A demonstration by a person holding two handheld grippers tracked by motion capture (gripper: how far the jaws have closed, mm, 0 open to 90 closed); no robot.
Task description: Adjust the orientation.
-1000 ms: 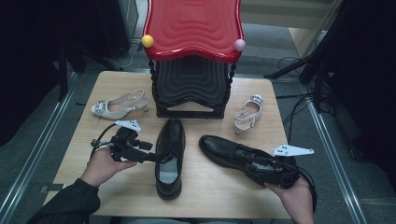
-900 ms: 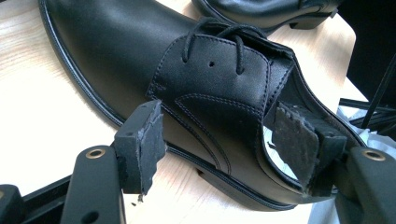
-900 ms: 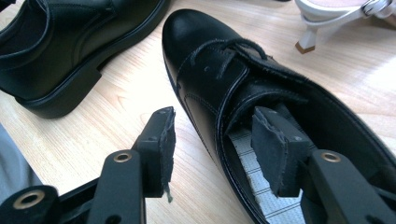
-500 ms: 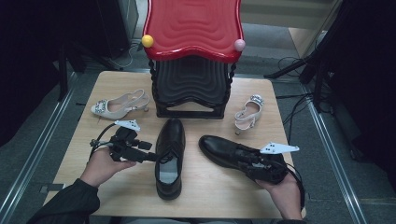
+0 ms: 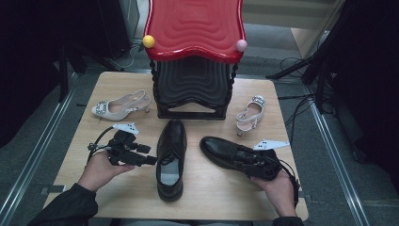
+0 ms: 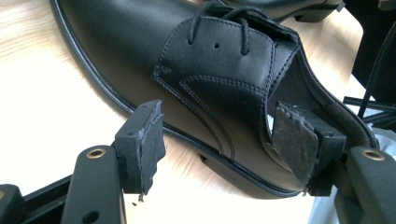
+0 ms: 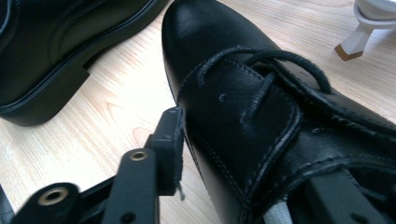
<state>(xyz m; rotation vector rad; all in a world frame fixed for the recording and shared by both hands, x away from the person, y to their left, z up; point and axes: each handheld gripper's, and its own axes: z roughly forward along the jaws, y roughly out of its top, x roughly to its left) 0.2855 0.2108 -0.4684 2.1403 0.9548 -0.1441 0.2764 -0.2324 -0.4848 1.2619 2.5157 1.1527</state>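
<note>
Change since earlier frame: right claw (image 5: 251, 164) moved in along the angled shoe (image 5: 221, 151), jaws closing, one inside its opening, one outside, not yet pressing. Shoe: counter (image 5: 117, 84), toe toward 10 o'clock. Left claw (image 5: 146, 160): wide, astride the upright shoe (image 5: 170, 160).

Wooden table (image 5: 207, 197) carries two black lace-up shoes: left shoe (image 5: 170, 160) pointing away, right shoe (image 5: 230, 153) angled left. Left gripper (image 5: 149, 160) sits at left shoe's side, jaws apart. Right gripper (image 5: 256, 165) at right shoe's collar, jaws closing. Two pale heeled sandals (image 5: 121, 105) (image 5: 250, 112) flank a red-and-black stool stack (image 5: 194, 47).
</note>
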